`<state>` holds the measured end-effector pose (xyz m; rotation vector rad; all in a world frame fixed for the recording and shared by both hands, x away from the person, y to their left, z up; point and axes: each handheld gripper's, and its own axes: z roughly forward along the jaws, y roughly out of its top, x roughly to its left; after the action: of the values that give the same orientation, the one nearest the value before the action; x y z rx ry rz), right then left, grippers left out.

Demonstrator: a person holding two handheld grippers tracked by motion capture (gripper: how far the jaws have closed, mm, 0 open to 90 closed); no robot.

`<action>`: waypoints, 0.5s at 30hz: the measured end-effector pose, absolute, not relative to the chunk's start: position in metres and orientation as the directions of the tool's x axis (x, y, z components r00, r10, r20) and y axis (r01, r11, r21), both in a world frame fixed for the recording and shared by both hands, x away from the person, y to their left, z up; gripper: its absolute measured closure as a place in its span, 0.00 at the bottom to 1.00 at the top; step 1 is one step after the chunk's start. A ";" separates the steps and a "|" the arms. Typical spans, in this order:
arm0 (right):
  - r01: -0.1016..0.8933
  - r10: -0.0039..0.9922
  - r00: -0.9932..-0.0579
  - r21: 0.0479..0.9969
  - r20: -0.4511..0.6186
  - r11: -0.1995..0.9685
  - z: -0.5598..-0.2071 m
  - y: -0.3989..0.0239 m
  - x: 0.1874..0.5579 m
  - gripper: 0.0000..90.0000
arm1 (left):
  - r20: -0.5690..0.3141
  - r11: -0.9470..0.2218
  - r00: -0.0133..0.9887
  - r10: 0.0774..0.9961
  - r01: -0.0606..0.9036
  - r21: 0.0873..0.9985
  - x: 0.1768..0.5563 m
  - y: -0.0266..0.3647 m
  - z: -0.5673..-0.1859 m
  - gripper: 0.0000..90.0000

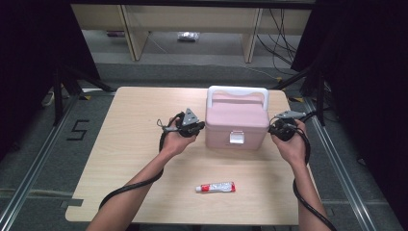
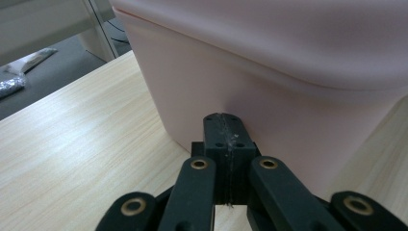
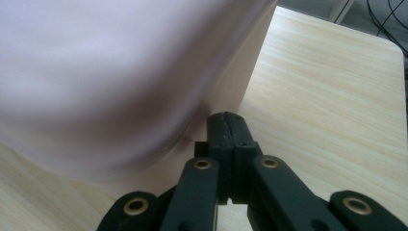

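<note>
A pink box (image 1: 236, 123) with a white carry handle (image 1: 237, 92) and a white front latch (image 1: 236, 137) stands on the wooden table (image 1: 130, 144). My left gripper (image 1: 202, 126) presses its shut jaws against the box's left side; in the left gripper view the closed tips (image 2: 226, 126) touch the pink wall (image 2: 269, 96). My right gripper (image 1: 272, 128) is shut too, its tips (image 3: 227, 124) against the box's right side (image 3: 120, 82). Neither gripper holds anything. A small red and white tube (image 1: 215, 187) lies near the table's front edge.
Pale wooden furniture legs (image 1: 133, 33) and cables (image 1: 281, 43) are on the floor beyond the table. Black tripod legs (image 1: 62, 86) stand at the far left and right corners. A floor marking "5" (image 1: 78, 130) lies left of the table.
</note>
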<state>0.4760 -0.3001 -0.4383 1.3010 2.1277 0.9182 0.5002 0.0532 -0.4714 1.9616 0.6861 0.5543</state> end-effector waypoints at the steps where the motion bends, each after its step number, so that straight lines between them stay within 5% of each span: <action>1: 0.578 0.900 -0.433 0.749 -0.054 0.323 -0.438 -0.300 0.476 1.00 | 0.103 -0.396 0.741 0.664 0.231 0.889 0.500 0.053 -0.471 1.00; 15: 0.575 0.892 -0.448 0.746 -0.058 0.337 -0.438 -0.299 0.446 1.00 | 0.148 -0.442 0.761 0.631 0.196 0.875 0.478 0.054 -0.470 1.00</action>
<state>0.4464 -0.2985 -0.4380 1.2845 2.1445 0.9165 0.4778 0.0538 -0.4695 2.0057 0.6231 0.5773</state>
